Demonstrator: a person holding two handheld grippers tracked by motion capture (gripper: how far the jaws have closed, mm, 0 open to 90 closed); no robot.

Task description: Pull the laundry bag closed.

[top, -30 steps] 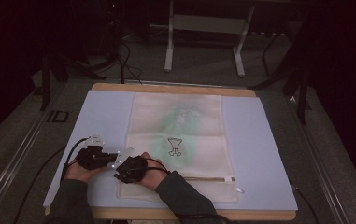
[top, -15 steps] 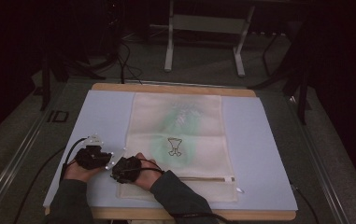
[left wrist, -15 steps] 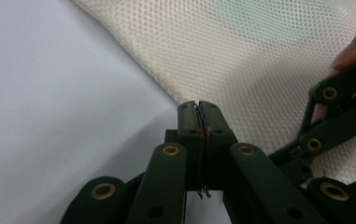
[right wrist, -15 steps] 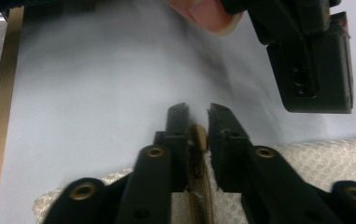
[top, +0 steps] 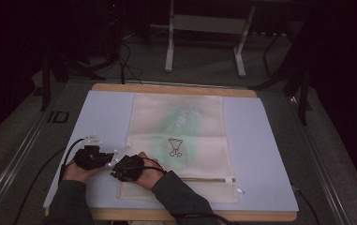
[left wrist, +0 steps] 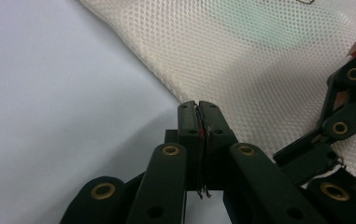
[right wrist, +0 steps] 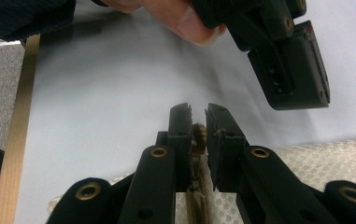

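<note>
Gripping the zipper pull (right wrist: 199, 133) between its two black jaws, your right gripper (right wrist: 198, 112) has just been closing: a second ago the jaws stood wider, and now the bronze-coloured tab sits pinched between the pads, at the end of the zipper (top: 204, 179) nearest your hands. Your left gripper (left wrist: 198, 106) is clamped on the edge of the mesh laundry bag (top: 181, 140), with a thin fold of the net visible in the seam between its pads. The bag lies flat on the pale blue mat (top: 260, 140), its zipper running across the end nearest you, along the bottom of the high view. In that view both grippers lie side by side at the bag's near left corner, almost touching, where they were a second ago; your right hand (top: 138, 168) has shifted slightly toward the left gripper.

With the pull secured and the fabric anchored just beside it, the grasp appears complete. The next stage is probably to draw the pull along the zipper while the left gripper braces the fabric.
</note>
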